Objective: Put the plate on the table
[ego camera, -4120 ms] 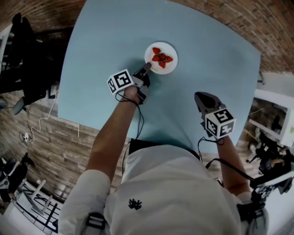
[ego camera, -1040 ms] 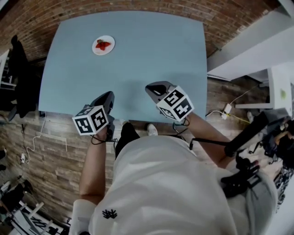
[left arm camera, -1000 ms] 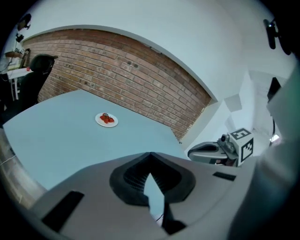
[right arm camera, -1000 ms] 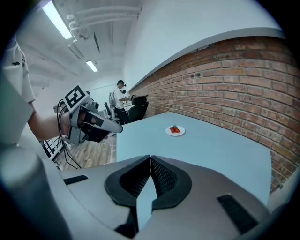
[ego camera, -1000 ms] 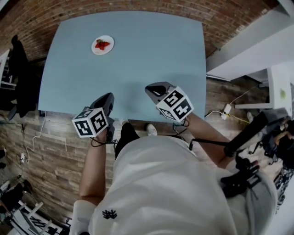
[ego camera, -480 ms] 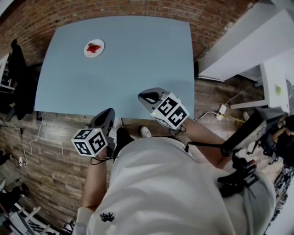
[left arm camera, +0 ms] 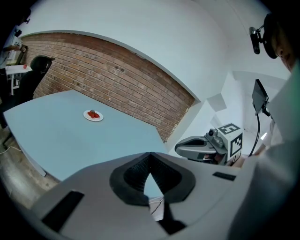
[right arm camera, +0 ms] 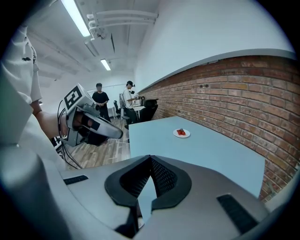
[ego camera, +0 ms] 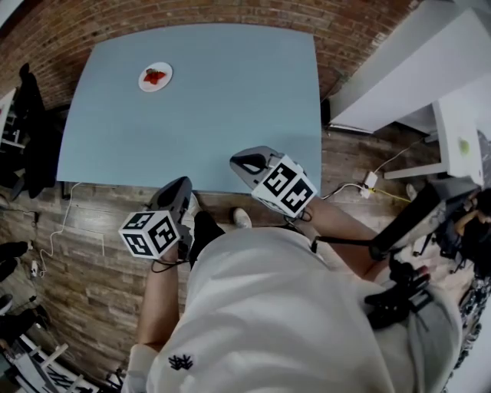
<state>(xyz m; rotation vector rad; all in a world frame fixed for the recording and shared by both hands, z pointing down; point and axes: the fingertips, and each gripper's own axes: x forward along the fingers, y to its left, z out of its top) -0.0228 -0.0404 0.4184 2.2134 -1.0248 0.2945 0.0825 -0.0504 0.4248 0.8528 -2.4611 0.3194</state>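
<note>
A small white plate [ego camera: 156,76] with red strawberries rests on the light blue table [ego camera: 230,100], near its far left corner. It also shows far off as the plate [left arm camera: 93,115] in the left gripper view and the plate [right arm camera: 181,133] in the right gripper view. My left gripper [ego camera: 175,193] hangs off the table's near edge, over the floor, shut and empty [left arm camera: 150,157]. My right gripper [ego camera: 247,162] hovers over the near edge of the table, also shut and empty [right arm camera: 150,159]. Both are far from the plate.
A brick wall [ego camera: 192,11] runs behind the table. White furniture [ego camera: 399,69] stands at the right and a dark chair with clothing [ego camera: 31,123] at the left. Cables lie on the wood floor [ego camera: 69,222]. Two people [right arm camera: 99,101] stand far back in the room.
Four seconds ago my left gripper was at the plate's rim. Since then both grippers have drawn back to the table's near edge, leaving the plate on the table. The last half second shows hardly any motion.
</note>
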